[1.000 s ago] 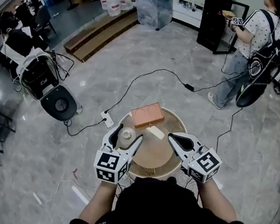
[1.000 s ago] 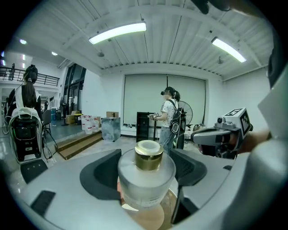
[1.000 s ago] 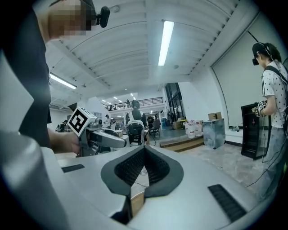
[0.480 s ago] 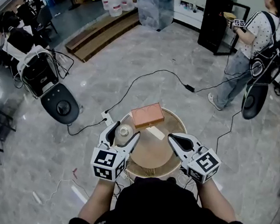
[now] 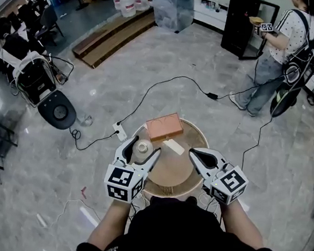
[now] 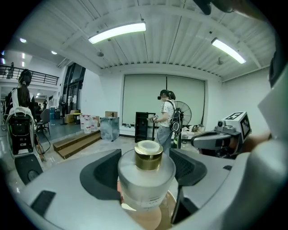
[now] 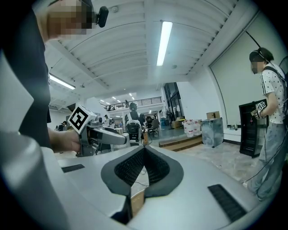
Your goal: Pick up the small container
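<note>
Left gripper: the left gripper [image 5: 141, 149] has its jaws spread just wide enough to straddle the small container [image 6: 146, 175], with a dark pad tight against each flank. I call that a grip!
Small container: a frosted glass bottle with a gold cap [image 6: 149, 155], upright between the jaws at the left edge of the round table [image 5: 173, 173].
Right gripper: the right gripper [image 5: 194, 154] hangs over the table's right side with its jaws pressed together and nothing between them.
Around it: a salmon-coloured box [image 5: 165, 127] sits at the table's far edge, and a pale flat block [image 5: 172, 146] lies between box and bottle, both clear of the jaws.
Done so far: approach and closing look finished; the bottle is bracketed squarely, below its neck.
Left to do: the lift itself. Neither view settles whether the base has left the wood.
Writing: there is a small printed label low on the bottle's front, too fine to read. The marker cubes show black-and-white square patterns only, no words. No brand is legible anywhere.
</note>
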A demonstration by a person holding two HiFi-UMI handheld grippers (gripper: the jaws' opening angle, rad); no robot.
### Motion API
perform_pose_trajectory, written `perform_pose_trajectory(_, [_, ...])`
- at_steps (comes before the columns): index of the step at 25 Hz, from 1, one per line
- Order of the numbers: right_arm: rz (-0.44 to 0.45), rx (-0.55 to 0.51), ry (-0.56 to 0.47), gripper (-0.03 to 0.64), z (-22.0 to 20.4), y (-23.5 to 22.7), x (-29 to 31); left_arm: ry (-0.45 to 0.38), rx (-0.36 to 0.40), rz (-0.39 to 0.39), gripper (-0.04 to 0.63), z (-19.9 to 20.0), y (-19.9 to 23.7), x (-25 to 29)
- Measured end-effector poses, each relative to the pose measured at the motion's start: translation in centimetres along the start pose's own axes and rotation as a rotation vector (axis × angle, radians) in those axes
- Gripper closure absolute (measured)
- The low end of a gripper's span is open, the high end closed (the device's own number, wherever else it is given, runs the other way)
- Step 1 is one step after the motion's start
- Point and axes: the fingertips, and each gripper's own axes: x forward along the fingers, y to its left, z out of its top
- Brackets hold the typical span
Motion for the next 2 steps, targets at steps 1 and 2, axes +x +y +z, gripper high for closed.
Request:
perform_pose_trajectory(1, [-0.008,0.004,0.006,0.606,0.25,-0.11,-0.14,0.003,-0.003,-0.002,0.252,0.16,-0.16,0.01])
perform_pose_trajectory(2, [-0.016,0.008,0.013,0.606,0.52,-0.22,-0.28,0.005,-0.005,-0.005,0.252,0.33,-0.30,-0.01])
